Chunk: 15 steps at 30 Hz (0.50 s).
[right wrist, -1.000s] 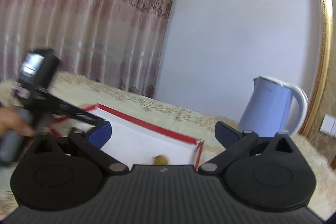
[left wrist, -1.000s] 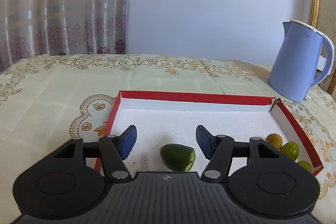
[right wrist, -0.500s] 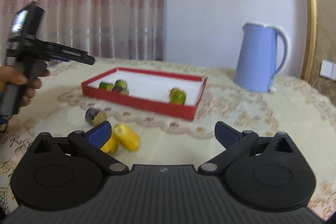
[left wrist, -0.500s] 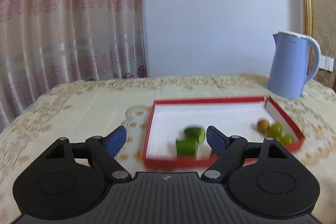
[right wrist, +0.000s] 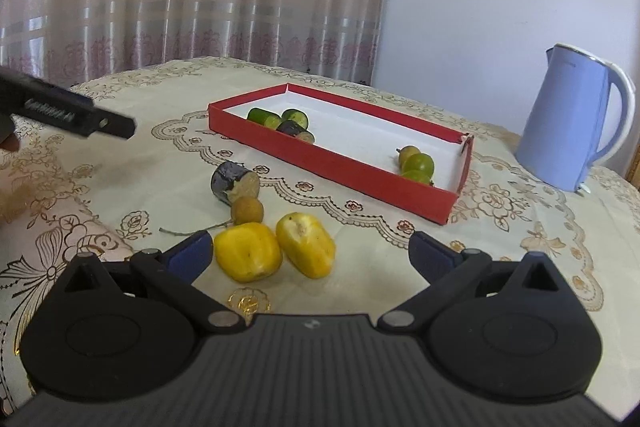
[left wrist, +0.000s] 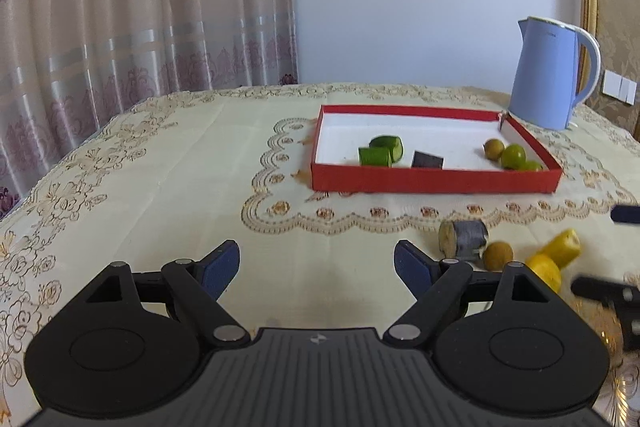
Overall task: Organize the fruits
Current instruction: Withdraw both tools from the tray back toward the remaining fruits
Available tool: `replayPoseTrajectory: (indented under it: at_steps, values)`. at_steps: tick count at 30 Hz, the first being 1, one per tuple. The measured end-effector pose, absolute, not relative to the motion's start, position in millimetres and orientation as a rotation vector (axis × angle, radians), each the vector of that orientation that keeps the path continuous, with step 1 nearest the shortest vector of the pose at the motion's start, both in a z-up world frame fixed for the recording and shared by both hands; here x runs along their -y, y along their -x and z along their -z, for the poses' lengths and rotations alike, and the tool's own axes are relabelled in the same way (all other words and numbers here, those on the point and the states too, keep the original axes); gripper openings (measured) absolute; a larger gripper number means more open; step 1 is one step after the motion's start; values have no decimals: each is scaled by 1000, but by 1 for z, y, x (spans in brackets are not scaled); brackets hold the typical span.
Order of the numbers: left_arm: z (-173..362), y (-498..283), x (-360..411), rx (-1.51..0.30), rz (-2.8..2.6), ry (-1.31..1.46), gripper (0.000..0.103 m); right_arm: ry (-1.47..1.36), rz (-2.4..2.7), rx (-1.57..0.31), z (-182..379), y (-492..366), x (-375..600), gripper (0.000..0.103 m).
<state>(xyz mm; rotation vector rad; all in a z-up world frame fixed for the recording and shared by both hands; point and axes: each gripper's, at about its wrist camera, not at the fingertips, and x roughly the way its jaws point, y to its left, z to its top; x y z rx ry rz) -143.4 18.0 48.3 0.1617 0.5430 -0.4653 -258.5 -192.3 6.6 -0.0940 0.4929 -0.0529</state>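
A red tray (left wrist: 436,179) (right wrist: 348,163) with a white floor holds two green cucumber pieces (left wrist: 380,151) (right wrist: 264,117), a dark eggplant piece (left wrist: 427,159) (right wrist: 294,129) and three small round fruits (left wrist: 512,155) (right wrist: 416,163). On the cloth in front of it lie a dark eggplant piece (right wrist: 234,182) (left wrist: 464,237), a small brown round fruit (right wrist: 247,211) (left wrist: 498,255) and two yellow pieces (right wrist: 248,251) (right wrist: 306,245) (left wrist: 560,245). My left gripper (left wrist: 316,265) is open and empty above bare cloth. My right gripper (right wrist: 310,253) is open, with the yellow pieces between its fingers.
A light blue kettle (left wrist: 552,75) (right wrist: 576,119) stands behind the tray at the right. A patterned cream tablecloth (left wrist: 160,187) covers the table. Curtains hang behind. The left gripper's body (right wrist: 68,109) crosses the right wrist view at the left.
My left gripper has pulled back out of the tray, leaving the cucumber pieces in it. My right gripper has come down and closer to the yellow pieces.
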Motion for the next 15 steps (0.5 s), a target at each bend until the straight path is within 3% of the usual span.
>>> replayPoseTrajectory:
  at_steps: [15]
  values:
    - [-42,147,-7,-575,504,-176,85,38,7,-561,8,233,206,89]
